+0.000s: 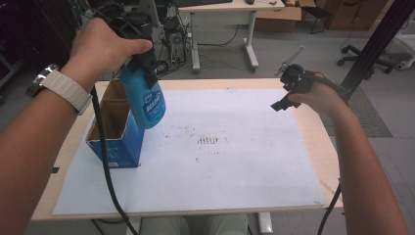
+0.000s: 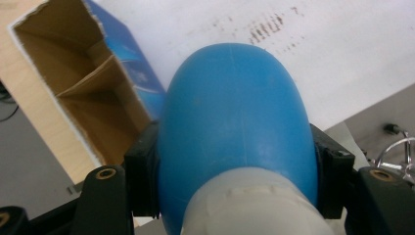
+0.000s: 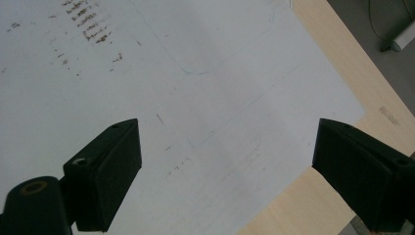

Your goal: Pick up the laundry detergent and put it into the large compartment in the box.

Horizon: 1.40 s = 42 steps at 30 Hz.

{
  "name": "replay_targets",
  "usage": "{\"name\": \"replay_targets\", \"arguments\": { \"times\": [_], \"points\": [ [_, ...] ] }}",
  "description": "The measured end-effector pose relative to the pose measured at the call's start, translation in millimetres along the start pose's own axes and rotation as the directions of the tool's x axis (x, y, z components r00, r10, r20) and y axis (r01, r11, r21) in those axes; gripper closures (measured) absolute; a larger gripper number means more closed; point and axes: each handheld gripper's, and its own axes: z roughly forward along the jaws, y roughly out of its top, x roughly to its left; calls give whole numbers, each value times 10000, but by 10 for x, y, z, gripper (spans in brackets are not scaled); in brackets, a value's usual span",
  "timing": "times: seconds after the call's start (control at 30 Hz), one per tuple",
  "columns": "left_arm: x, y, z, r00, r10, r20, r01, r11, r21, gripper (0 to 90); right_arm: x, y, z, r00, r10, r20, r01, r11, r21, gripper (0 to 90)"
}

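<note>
High view: left gripper (image 1: 143, 73) jaws clamp blue bottle (image 1: 147, 104) hanging base-down, nearly upright; right gripper (image 1: 286, 95) jaws wide, empty.

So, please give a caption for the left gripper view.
Left gripper clamps a blue bottle above an open blue carton.

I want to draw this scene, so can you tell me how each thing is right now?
Blue plastic bottle: held in the air, tilted, above the box.
Blue cardboard box: standing on the sheet, top open.
Left gripper: shut on the bottle.
Right gripper: open, holding nothing.
White paper sheet: flat on the table, smudged.
</note>
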Motion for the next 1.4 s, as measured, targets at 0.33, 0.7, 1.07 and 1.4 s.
{"name": "replay_targets", "arguments": {
  "times": [0.33,0.7,1.07,1.4],
  "points": [
    [255,-42,-81,9938,-1095,-166,1093,9939,-117,374,-8,2,10,10000,-6,16,6,10000,17,108],
    [568,-136,-60,9718,-2317,-427,2309,9727,-229,374,-8,13,27,10000,-25,-5,25,10000,39,108],
    [805,-234,-37,9507,-3059,-509,3030,9512,-574,374,-12,19,40,10000,-2,-2,2,10000,43,108],
    [958,-302,175,9371,-3410,-743,3358,9390,-745,374,-7,19,45,10000,0,-27,0,10000,15,108]
  ]
}}
